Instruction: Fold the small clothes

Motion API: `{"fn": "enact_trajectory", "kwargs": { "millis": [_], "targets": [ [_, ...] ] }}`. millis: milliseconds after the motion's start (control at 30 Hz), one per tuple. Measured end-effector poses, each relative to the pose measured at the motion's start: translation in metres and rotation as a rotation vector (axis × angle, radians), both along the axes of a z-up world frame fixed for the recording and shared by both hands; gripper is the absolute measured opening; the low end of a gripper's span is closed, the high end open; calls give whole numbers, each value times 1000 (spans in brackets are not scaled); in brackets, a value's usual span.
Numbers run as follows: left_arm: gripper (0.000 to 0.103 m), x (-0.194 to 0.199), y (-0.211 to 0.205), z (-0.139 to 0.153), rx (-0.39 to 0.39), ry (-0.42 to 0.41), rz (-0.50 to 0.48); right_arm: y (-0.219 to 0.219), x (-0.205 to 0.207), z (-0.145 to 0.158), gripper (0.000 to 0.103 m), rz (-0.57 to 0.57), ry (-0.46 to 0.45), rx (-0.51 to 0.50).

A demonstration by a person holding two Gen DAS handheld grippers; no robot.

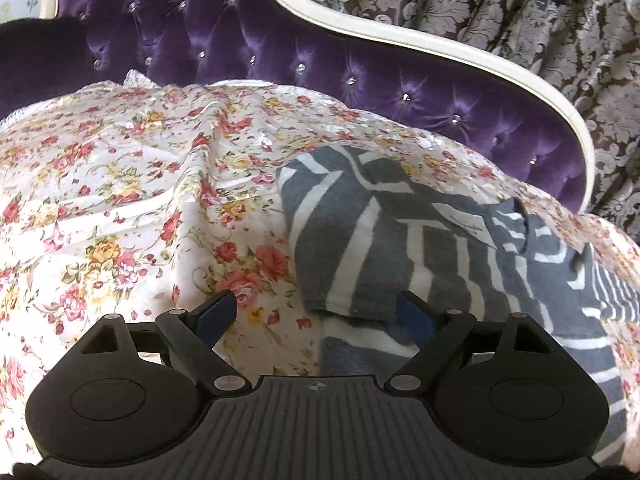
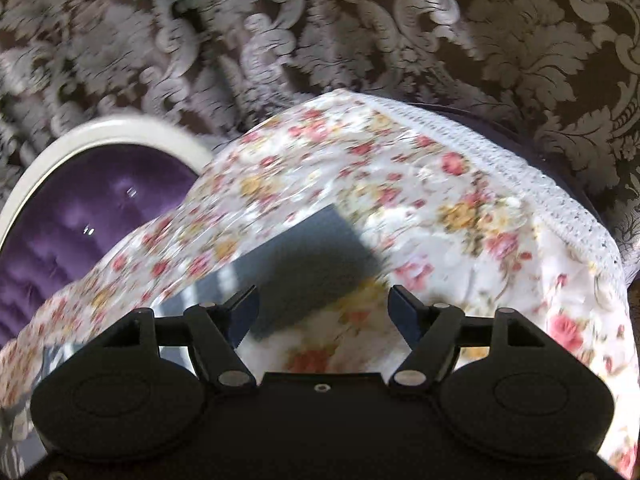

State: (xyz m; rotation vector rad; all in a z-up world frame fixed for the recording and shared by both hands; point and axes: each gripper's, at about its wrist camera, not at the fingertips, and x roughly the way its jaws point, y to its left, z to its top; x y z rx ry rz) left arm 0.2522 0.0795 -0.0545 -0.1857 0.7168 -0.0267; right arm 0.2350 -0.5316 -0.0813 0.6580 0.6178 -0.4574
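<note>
I see the grey-and-white striped garment (image 1: 420, 240) lying crumpled on the floral cover (image 1: 120, 200), in front of the purple tufted backrest (image 1: 240, 48). My left tongs (image 1: 320, 312) are spread wide at the garment's near edge, gripping nothing. My right tongs (image 2: 324, 312) are spread too, hovering over the floral cover (image 2: 440, 208) beside a grey corner of the garment (image 2: 304, 264); that view is blurred.
</note>
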Motion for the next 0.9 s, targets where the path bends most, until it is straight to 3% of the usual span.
{"fn": "enact_trajectory", "kwargs": {
  "millis": [100,233,333,367,467,633,900],
  "targets": [
    [87,-1,-3,1,9,-8,-13,-10,8,-11,75,19,-24,69],
    [87,-2,-2,0,11,-3,-20,-15,18,-13,72,34,-59,68],
    [87,-1,-1,-1,6,5,-18,-21,22,-17,62,1,-67,83],
    [87,-1,-1,-1,5,6,-17,-22,24,-17,57,-9,-60,79],
    [87,-1,0,0,2,6,-17,-23,29,-16,17,-12,-16,54],
    [87,-4,1,5,-9,2,-19,-7,31,13,17,29,-21,-25],
    [87,-12,5,15,-43,-6,-33,62,42,112,17,261,-183,-100]
  ]
}}
